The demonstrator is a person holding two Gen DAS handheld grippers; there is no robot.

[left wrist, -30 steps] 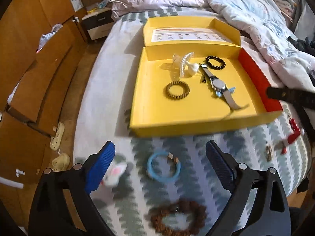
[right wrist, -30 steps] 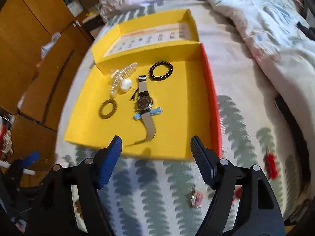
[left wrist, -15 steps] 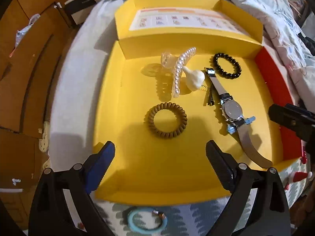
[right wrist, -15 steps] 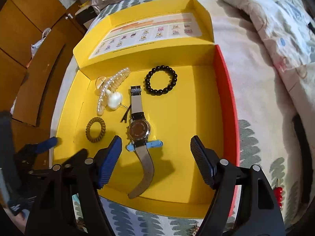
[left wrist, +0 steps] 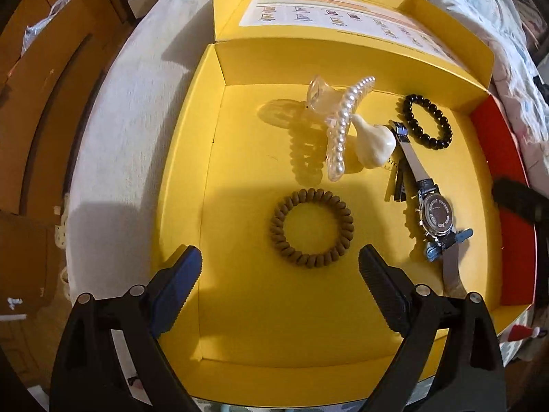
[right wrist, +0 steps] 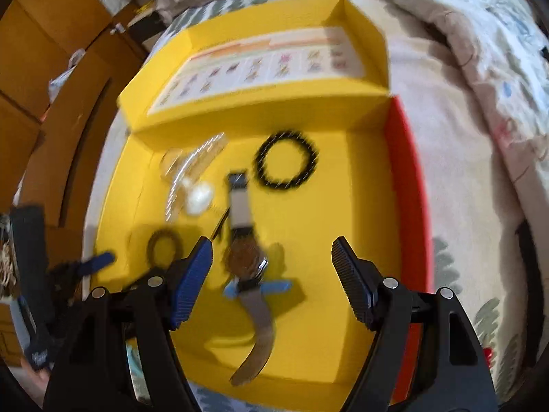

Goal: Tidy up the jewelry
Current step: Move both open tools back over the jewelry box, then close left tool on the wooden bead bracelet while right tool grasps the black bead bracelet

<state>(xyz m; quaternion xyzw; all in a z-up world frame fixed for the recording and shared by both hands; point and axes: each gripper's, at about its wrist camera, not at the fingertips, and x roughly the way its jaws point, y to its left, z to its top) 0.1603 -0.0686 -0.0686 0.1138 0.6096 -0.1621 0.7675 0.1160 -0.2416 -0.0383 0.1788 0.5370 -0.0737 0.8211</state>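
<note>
An open yellow box [left wrist: 240, 309] [right wrist: 363, 185] lies on the bed. In it are a brown spiral hair tie [left wrist: 311, 228] [right wrist: 164, 245], a pearl hair claw [left wrist: 339, 130] [right wrist: 192, 168], a cream shell-like piece [left wrist: 374, 144], a black bead bracelet [left wrist: 427, 122] [right wrist: 286, 159] and a silver wristwatch [left wrist: 435, 216] [right wrist: 245, 257] with a blue tag. My left gripper [left wrist: 279, 281] is open and empty, just short of the hair tie. My right gripper [right wrist: 272, 274] is open and empty above the watch; its view is blurred.
The box lid [left wrist: 343, 10] stands open at the far side, and the right wall is red [left wrist: 507, 171]. Wooden furniture [left wrist: 41, 103] lies left of the bed. A rumpled quilt [right wrist: 480, 51] lies to the right. The left gripper shows at the left edge of the right wrist view [right wrist: 68, 267].
Both grippers have moved forward from the bedspread to over the box. The left now hovers near the hair tie, the right over the watch. Both stayed open.
</note>
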